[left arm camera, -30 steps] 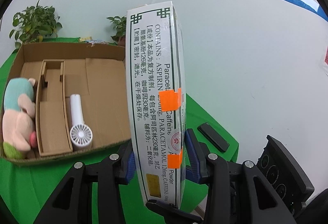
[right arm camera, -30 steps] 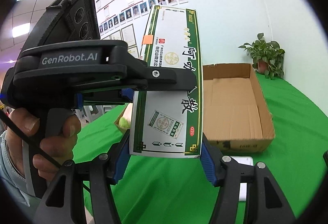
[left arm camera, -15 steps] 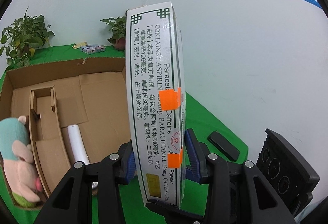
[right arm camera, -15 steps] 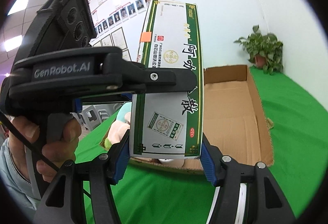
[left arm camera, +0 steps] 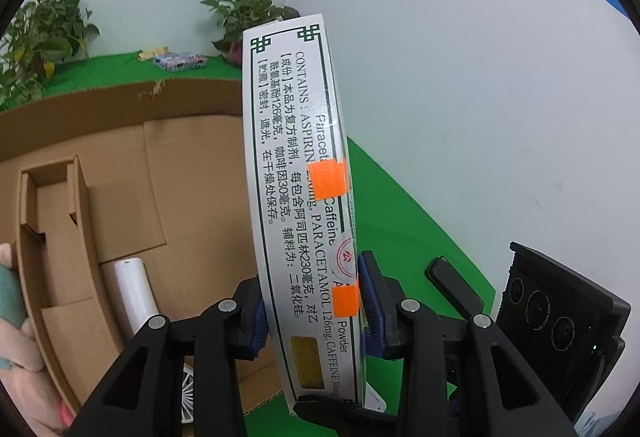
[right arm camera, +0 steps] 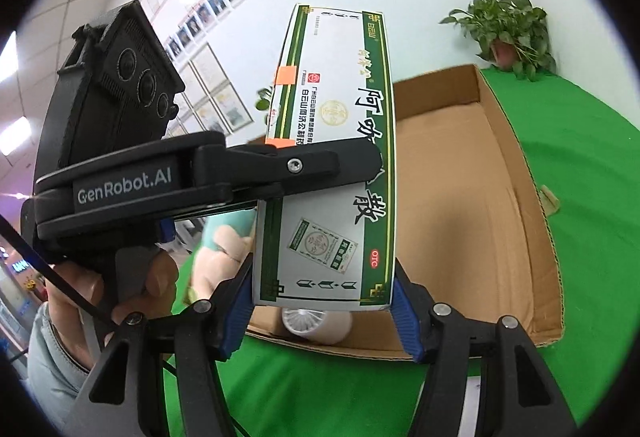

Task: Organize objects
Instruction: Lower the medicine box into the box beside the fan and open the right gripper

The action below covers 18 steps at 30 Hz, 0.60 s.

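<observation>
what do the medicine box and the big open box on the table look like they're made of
Medicine box: thin printed card, probably glossy; it shows light sheen, sharp folded edges and orange tape.
Big open box: plain brown corrugated cardboard, matte, with a raw torn rim and creased flaps.

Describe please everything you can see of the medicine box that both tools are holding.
The medicine box is a long white carton with dark green borders, black Chinese and English print, and orange tape patches on one edge. It stands upright, held off the table above the open cardboard tray. The left tool clamps its narrow sides and the right tool its broad faces; nothing else touches it.
</observation>
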{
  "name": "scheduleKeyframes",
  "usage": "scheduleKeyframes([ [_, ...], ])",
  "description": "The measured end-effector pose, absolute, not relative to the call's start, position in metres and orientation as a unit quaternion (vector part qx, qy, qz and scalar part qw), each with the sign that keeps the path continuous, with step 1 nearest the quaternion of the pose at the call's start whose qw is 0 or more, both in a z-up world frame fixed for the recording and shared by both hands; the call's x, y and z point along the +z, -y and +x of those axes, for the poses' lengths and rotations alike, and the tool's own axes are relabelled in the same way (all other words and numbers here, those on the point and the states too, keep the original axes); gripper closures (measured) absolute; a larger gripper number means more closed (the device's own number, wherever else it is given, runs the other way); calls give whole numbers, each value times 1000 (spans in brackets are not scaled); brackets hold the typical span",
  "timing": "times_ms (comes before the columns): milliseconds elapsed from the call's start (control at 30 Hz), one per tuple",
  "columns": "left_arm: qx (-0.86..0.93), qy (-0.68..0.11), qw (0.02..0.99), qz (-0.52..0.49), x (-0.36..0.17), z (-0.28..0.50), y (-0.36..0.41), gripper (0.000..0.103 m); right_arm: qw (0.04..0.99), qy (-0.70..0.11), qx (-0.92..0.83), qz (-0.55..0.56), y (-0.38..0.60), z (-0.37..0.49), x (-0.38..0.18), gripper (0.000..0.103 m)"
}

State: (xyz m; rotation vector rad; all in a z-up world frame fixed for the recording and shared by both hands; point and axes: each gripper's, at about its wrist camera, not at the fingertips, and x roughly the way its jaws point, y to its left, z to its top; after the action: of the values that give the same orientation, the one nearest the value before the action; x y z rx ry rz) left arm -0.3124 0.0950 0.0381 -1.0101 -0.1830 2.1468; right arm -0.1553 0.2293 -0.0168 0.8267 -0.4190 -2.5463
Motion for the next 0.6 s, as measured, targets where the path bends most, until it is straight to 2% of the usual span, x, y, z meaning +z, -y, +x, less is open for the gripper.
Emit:
scheduleKeyframes([
  [467, 805, 129, 319, -483, -61, -368, -68, 66, 233, 182, -858, 420, -212, -193, -75, 43],
  [600, 794, 146, 314, -500, -82, -379, -64, 62, 214, 152, -858, 442, -202, -194, -80, 43],
])
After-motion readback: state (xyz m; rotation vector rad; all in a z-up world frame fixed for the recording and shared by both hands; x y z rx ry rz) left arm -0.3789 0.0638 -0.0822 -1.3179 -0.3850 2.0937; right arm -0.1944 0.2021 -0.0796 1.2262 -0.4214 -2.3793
